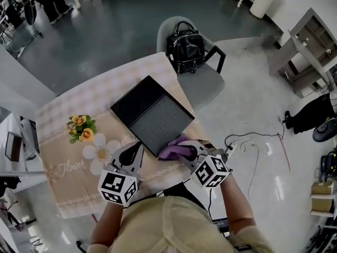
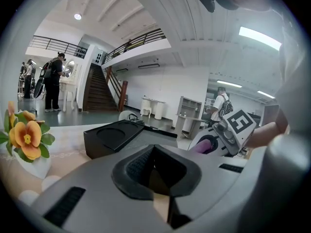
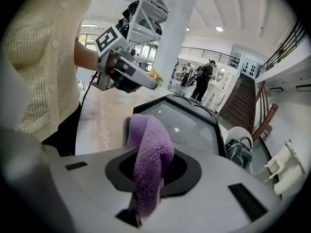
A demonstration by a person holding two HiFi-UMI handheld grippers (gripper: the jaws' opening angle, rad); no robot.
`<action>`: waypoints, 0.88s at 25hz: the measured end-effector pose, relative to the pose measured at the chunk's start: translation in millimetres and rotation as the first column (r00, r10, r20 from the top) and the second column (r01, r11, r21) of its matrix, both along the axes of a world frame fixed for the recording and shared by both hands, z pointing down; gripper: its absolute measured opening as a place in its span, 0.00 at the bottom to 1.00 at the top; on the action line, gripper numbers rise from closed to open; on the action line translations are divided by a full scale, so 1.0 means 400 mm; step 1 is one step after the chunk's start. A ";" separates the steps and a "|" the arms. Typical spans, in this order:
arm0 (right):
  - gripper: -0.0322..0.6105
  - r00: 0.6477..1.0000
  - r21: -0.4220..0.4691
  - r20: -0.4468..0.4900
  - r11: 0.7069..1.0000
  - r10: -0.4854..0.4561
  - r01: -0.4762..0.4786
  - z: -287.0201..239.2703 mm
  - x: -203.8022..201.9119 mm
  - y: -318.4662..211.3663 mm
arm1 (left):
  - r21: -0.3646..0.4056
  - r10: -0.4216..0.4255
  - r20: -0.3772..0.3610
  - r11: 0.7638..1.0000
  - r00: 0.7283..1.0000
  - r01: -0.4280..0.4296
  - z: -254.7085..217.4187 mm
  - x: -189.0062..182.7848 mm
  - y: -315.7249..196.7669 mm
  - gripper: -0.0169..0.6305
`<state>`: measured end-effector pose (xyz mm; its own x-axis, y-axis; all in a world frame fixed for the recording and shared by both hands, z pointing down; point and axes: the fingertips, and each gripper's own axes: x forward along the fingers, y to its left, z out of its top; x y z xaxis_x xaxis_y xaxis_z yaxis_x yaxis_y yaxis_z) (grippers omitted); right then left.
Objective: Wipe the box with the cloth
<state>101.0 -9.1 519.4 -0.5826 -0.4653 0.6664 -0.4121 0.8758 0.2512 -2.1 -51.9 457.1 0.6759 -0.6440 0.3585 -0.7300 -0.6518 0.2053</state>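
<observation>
A flat black box [image 1: 152, 112] with a grey textured inner face lies open on the table; it also shows in the left gripper view [image 2: 116, 137] and the right gripper view [image 3: 184, 123]. My right gripper [image 1: 184, 151] is shut on a purple fleece cloth [image 1: 172, 149], which rests at the box's near corner. The cloth [image 3: 150, 159] drapes out between the jaws. My left gripper [image 1: 132, 154] hovers just left of that corner, near the box's front edge, jaws together and holding nothing.
A beige flower-print tablecloth [image 1: 68, 173] covers the table. Orange flowers in a white vase [image 1: 81, 128] stand left of the box. A grey chair [image 1: 202, 83] with a black handbag [image 1: 185, 49] is behind the table. People stand far off.
</observation>
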 end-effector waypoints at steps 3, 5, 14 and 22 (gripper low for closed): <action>0.16 1.000 0.004 0.000 1.000 0.020 -0.020 0.000 0.021 -0.014 | -0.002 0.001 0.000 1.000 1.000 -0.001 -0.002 0.012 -0.006 0.05; 0.16 0.999 0.009 -0.002 0.999 0.038 -0.038 0.003 0.036 -0.026 | 0.000 0.002 0.000 1.000 1.000 -0.002 -0.002 0.019 -0.011 0.05; 0.16 0.993 0.031 -0.015 0.993 0.113 -0.113 0.010 0.092 -0.066 | -0.009 -0.004 0.002 1.000 1.000 0.004 0.009 0.037 -0.019 0.05; 0.16 0.993 0.035 -0.020 0.992 0.120 -0.120 0.013 0.118 -0.087 | -0.010 -0.032 0.009 0.999 0.999 0.032 0.010 0.042 -0.032 0.05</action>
